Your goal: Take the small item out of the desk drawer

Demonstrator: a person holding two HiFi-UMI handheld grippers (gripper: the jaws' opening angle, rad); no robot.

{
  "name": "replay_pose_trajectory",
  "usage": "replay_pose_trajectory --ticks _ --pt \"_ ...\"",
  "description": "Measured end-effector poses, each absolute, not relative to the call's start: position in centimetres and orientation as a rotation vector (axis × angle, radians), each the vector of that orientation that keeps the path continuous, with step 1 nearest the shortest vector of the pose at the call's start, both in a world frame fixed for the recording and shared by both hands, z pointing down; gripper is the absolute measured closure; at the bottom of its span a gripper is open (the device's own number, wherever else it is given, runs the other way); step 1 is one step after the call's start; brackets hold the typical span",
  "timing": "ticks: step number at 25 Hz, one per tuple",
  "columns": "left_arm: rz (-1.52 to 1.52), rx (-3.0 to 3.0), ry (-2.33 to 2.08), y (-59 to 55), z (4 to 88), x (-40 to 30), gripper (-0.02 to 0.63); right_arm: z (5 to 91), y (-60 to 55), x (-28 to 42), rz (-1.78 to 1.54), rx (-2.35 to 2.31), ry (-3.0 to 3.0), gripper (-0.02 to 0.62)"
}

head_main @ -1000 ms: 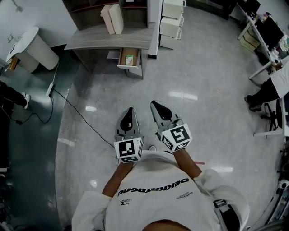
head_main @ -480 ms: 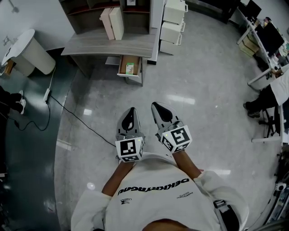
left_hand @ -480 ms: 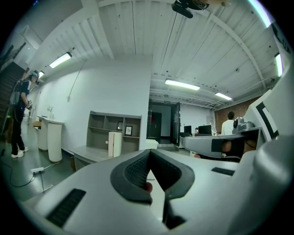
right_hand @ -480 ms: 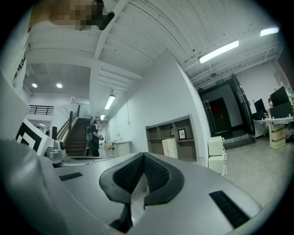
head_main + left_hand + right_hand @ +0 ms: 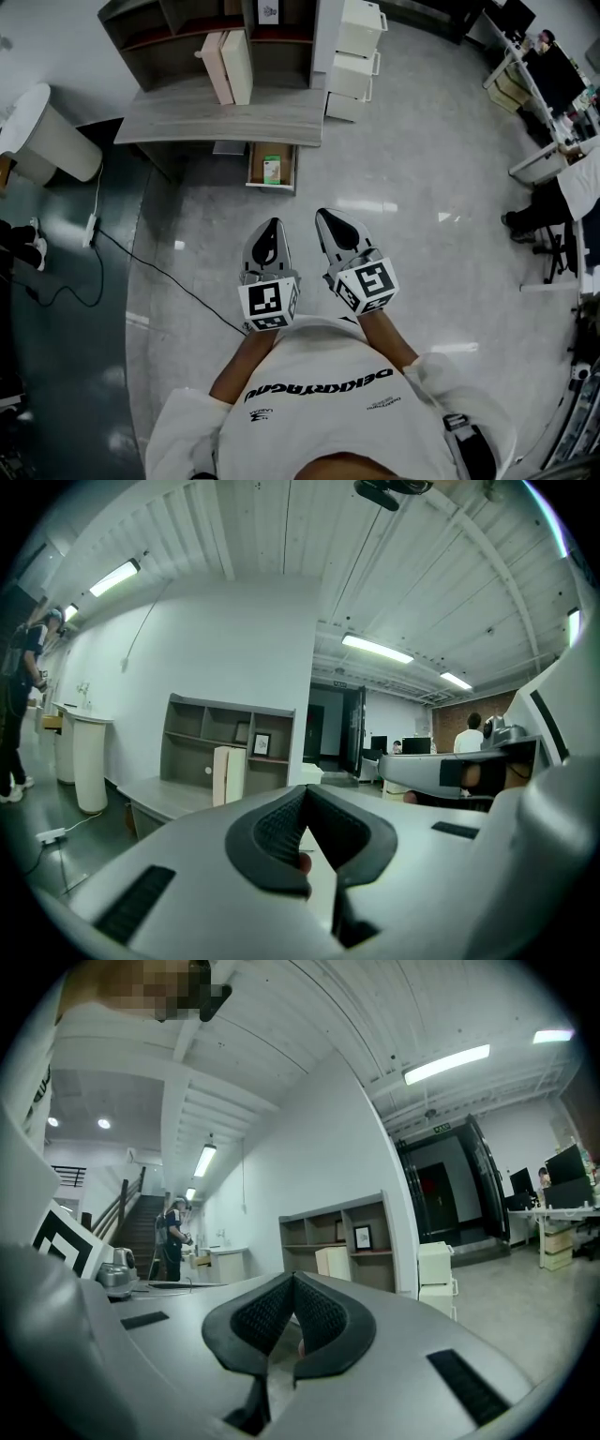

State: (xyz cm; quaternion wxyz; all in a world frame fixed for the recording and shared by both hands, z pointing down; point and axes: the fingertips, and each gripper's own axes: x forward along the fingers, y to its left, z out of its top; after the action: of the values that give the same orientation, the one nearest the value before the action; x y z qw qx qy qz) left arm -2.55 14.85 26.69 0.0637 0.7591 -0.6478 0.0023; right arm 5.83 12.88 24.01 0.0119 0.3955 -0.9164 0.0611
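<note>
Two grippers, both pressed together with nothing pinched in them: my left gripper and right gripper sit side by side in front of my chest, out over the glossy grey floor. Dead ahead at 12 o'clock, well apart from me, is the grey surface, with its drawer standing open under the front edge. The small item, some green-and-white packet thing, lies inside that drawer. On the surface a pink and a cream box stand upright, touching each other, with the shelves behind them. Room-wise: white drawer cabinets at 1 o'clock, a white round stand at 10, a black cable snaking across the floor at 9, and a seated person over at 3.
</note>
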Motion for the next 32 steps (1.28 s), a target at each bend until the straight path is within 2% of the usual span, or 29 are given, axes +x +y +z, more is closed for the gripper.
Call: replay_pose_trajectory --ticks 15,20,32 --pt "0.066 2.378 -1.814 1.7 27.4 -9.8 0.591 24.3 0.8 -1.4 0.11 1.393 -2.728 0.565" --pt "0.082 2.378 -1.788 -0.6 28.3 -11.1 0.591 25.1 -1.7 -2.8 0.221 1.401 -2.745 0.563" --pt "0.159 2.31 -1.766 -3.5 31.0 -10.4 0.591 26.7 -4.8 -1.8 0.32 1.386 -2.732 0.565"
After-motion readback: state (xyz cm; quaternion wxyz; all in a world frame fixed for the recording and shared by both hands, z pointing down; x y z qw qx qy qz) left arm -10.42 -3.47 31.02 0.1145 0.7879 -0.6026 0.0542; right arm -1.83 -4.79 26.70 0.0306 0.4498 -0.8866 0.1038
